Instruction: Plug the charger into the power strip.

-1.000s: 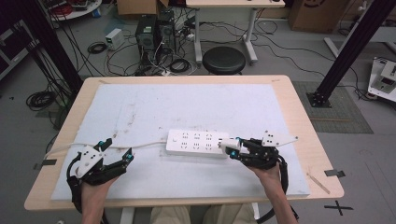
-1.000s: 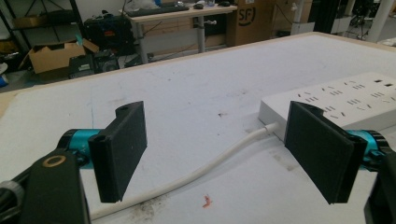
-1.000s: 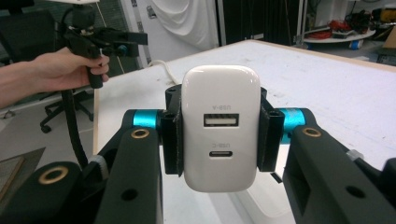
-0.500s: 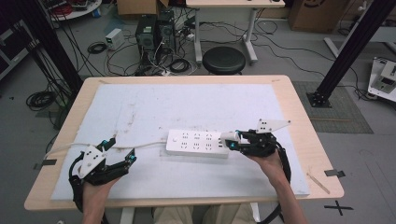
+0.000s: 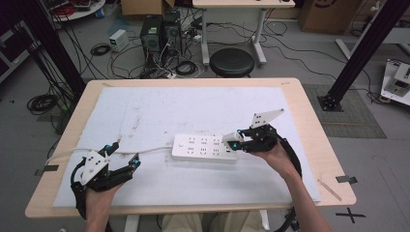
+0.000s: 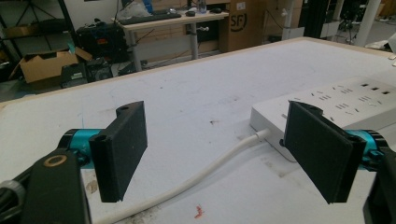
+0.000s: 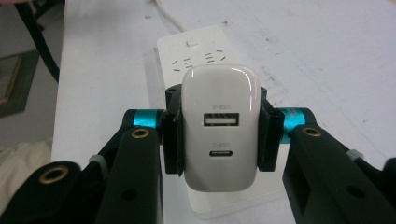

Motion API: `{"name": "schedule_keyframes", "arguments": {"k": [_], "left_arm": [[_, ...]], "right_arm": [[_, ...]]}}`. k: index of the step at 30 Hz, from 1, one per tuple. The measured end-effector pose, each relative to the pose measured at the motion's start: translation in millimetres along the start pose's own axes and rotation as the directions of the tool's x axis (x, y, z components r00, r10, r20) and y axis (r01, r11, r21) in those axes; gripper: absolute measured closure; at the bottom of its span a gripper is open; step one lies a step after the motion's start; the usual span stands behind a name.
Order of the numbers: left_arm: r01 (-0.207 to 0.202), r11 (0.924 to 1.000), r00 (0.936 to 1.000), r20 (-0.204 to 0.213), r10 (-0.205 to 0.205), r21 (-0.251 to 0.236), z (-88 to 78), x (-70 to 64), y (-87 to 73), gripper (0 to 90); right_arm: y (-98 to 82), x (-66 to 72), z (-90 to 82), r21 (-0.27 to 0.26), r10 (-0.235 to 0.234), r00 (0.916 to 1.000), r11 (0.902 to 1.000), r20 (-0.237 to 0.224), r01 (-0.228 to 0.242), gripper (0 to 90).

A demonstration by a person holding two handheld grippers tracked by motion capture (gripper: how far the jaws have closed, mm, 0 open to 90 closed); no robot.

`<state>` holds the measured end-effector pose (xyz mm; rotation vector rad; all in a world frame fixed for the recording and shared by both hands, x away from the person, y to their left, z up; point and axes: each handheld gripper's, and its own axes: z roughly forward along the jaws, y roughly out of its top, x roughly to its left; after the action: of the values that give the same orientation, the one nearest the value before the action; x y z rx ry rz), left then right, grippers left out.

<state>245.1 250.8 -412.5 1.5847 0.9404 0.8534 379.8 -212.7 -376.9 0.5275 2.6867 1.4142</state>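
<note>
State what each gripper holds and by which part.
The right gripper clamps a white USB charger by its two side faces, over the power strip. The left gripper is open, holding nothing.

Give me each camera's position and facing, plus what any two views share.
High view: above the person's side, looking forward and down on the foam-topped wooden table; both forearms, left gripper, right gripper.
Left gripper view: rides the left gripper, looks along open jaws over the white cable.
Right gripper view: rides the right gripper, clamping the white USB charger.
All three share the white power strip.
</note>
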Motion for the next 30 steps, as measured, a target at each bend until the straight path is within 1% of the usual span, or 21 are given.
{"name": "schedule_keyframes", "arguments": {"k": [1,2,3,7,8,9,10,13,15,16,17,18,19,22,23,24,25,26,28,29,30], "left_arm": [[0.002,1.0000,1.0000,0.000,-0.002,-0.002,-0.3,0.0,-0.1,21.7],[0.002,1.0000,1.0000,0.000,-0.002,-0.002,-0.3,0.0,-0.1,21.7],[0.002,1.0000,1.0000,-0.002,-0.002,-0.002,-1.8,0.0,-0.6,21.6],[0.002,1.0000,1.0000,-0.005,-0.002,-0.004,-4.0,0.3,-1.7,21.7],[0.006,1.0000,1.0000,-0.007,-0.006,-0.005,-4.6,0.2,-2.1,21.7],[0.006,1.0000,1.0000,-0.007,-0.006,-0.005,-4.6,0.2,-2.1,21.6],[0.006,1.0000,0.9999,-0.009,-0.006,-0.005,-6.3,0.9,-2.6,21.6],[0.015,0.9999,0.9999,-0.009,-0.015,-0.006,-7.3,1.0,-2.7,21.6],[0.010,0.9999,0.9999,-0.011,-0.010,-0.006,-7.5,1.9,-2.4,21.6],[0.010,0.9999,0.9999,-0.011,-0.010,-0.006,-7.5,1.9,-2.4,21.7],[0.013,0.9999,0.9998,-0.013,-0.013,-0.005,-7.1,2.4,-2.2,21.7],[0.011,0.9999,0.9998,-0.014,-0.011,-0.003,-7.0,2.7,-2.2,21.6],[0.011,0.9999,0.9998,-0.016,-0.012,-0.001,-6.7,2.9,-2.5,21.6],[0.009,0.9999,0.9998,-0.018,-0.009,0.007,-6.2,3.5,-3.2,21.7],[0.009,0.9999,0.9998,-0.018,-0.009,0.007,-6.2,3.5,-3.2,21.6],[0.008,0.9999,0.9999,-0.015,-0.008,0.008,-6.4,3.6,-3.7,21.6],[0.006,0.9999,0.9999,-0.015,-0.006,0.010,-6.5,3.6,-3.9,21.7],[0.005,0.9999,0.9998,-0.017,-0.005,0.011,-6.4,3.6,-4.1,21.6],[0.005,0.9999,0.9998,-0.018,-0.005,0.011,-6.8,3.4,-4.3,21.6],[0.005,0.9999,0.9998,-0.018,-0.005,0.011,-6.8,3.4,-4.3,21.7],[0.005,0.9999,0.9998,-0.018,-0.005,0.011,-6.8,3.4,-4.3,21.7]], "right_arm": [[8.4,-4.3,3.0,0.035,-0.013,0.9998,0.9993,-0.012,0.014,63.0],[8.4,-4.3,3.0,0.035,-0.013,0.9998,0.9993,-0.012,0.014,63.0],[19.5,-8.4,10.2,0.101,-0.050,0.9987,0.9936,-0.009,0.050,63.0],[25.0,-10.0,15.6,0.143,-0.073,0.9972,0.9869,-0.012,0.074,63.0],[28.9,-11.7,21.0,0.178,-0.083,0.9962,0.9801,-0.027,0.087,63.1],[28.9,-11.7,21.0,0.178,-0.083,0.9962,0.9801,-0.027,0.087,63.1],[33.9,-12.1,26.0,0.221,-0.102,0.9945,0.9695,-0.024,0.105,63.0],[36.3,-12.4,27.5,0.225,-0.113,0.9934,0.9676,-0.021,0.115,63.0],[41.1,-14.5,30.0,0.251,-0.123,0.9920,0.9596,-0.029,0.127,63.1],[41.1,-14.5,30.0,0.251,-0.123,0.9920,0.9596,-0.029,0.127,63.1],[43.0,-14.5,31.5,0.268,-0.127,0.9915,0.9545,-0.029,0.130,63.1],[47.9,-15.8,35.2,0.301,-0.151,0.9879,0.9410,-0.036,0.155,63.1],[49.9,-16.3,37.0,0.314,-0.154,0.9870,0.9358,-0.045,0.160,63.1],[57.1,-17.3,42.3,0.357,-0.188,0.9809,0.9139,-0.050,0.193,63.1],[57.1,-17.3,42.3,0.357,-0.188,0.9809,0.9139,-0.050,0.193,63.1],[58.7,-17.7,43.6,0.365,-0.191,0.9800,0.9096,-0.056,0.198,63.1],[63.1,-17.1,46.8,0.401,-0.203,0.9777,0.8922,-0.054,0.207,63.1],[65.0,-17.3,48.6,0.418,-0.202,0.9778,0.8847,-0.057,0.207,63.1],[67.9,-18.2,51.3,0.437,-0.202,0.9769,0.8742,-0.070,0.212,63.1],[67.9,-18.2,51.3,0.437,-0.202,0.9769,0.8742,-0.070,0.212,63.1],[69.3,-18.2,53.0,0.448,-0.204,0.9765,0.8681,-0.070,0.214,63.1]]}}
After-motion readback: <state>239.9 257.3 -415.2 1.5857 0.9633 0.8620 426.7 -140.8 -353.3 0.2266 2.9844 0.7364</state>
